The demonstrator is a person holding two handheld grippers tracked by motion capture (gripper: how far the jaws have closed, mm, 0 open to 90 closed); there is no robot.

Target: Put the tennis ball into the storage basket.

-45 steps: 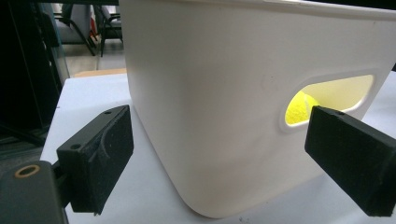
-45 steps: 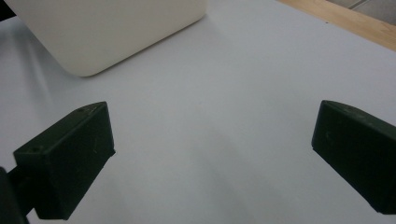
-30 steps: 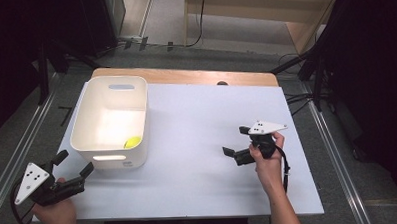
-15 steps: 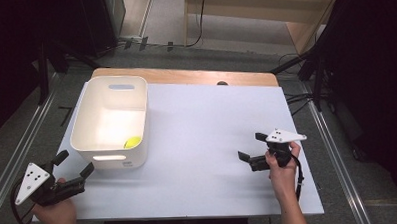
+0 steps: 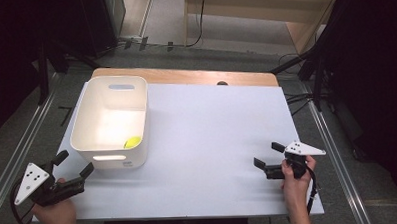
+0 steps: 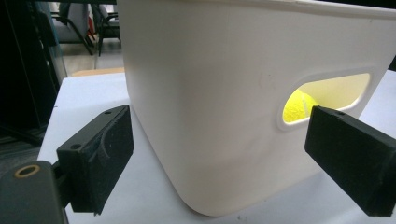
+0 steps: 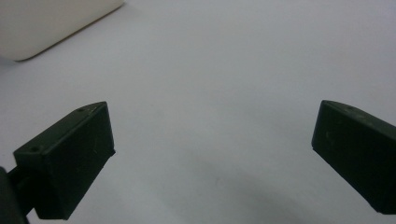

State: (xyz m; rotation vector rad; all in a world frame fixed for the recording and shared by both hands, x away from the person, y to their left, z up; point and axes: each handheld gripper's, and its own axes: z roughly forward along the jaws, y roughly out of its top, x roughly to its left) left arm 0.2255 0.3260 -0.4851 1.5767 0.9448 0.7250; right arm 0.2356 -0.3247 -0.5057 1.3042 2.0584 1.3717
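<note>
Below left, the left gripper (image 5: 74,166) is spread wide and empty, facing the white bin (image 5: 94,126); the right gripper (image 5: 268,157), likewise wide and empty, hovers over the white table (image 5: 212,121). A yellow ball (image 5: 132,142) lies inside the bin.

The right gripper (image 5: 268,159) now sits nearer the table's (image 5: 212,141) right front corner than a second ago, drawn back toward the person and away from the middle, jaws spread.
</note>
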